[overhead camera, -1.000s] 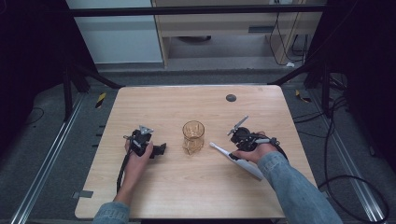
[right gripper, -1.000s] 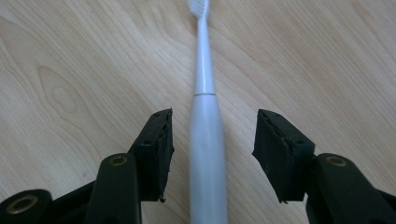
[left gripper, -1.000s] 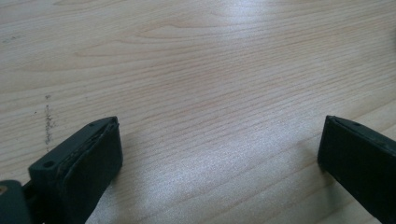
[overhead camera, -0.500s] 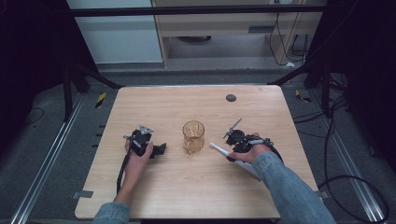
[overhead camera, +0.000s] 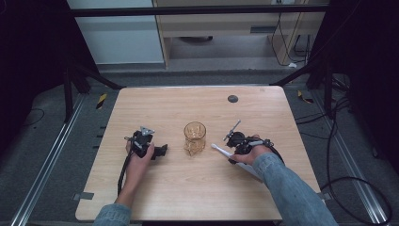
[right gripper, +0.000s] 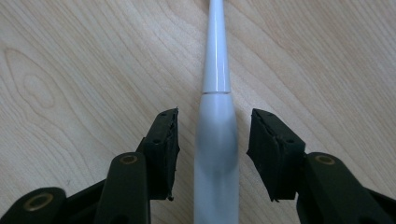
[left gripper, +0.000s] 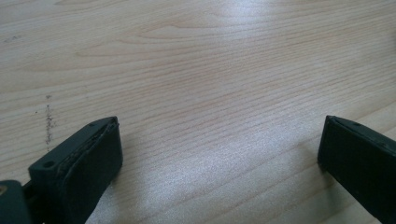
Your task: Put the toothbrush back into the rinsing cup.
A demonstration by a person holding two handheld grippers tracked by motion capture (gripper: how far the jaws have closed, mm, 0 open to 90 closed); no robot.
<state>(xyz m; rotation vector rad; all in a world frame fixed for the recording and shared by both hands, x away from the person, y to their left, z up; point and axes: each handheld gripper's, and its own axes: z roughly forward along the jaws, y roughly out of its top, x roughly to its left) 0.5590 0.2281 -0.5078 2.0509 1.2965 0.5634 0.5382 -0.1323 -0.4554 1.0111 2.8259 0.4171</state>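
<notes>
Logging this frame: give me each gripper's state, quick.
Left gripper: open, holding nothing, over bare table.
Right gripper: open, jaws either side of the white toothbrush, gaps showing on both sides.

table (overhead camera: 188, 188): bare wood | dark round spot (overhead camera: 232, 99): far right | floor cables (overhead camera: 348, 179)

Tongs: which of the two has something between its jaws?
The right tongs: a white toothbrush lies between their open jaws, not yet gripped. The left tongs straddle bare table.
</notes>
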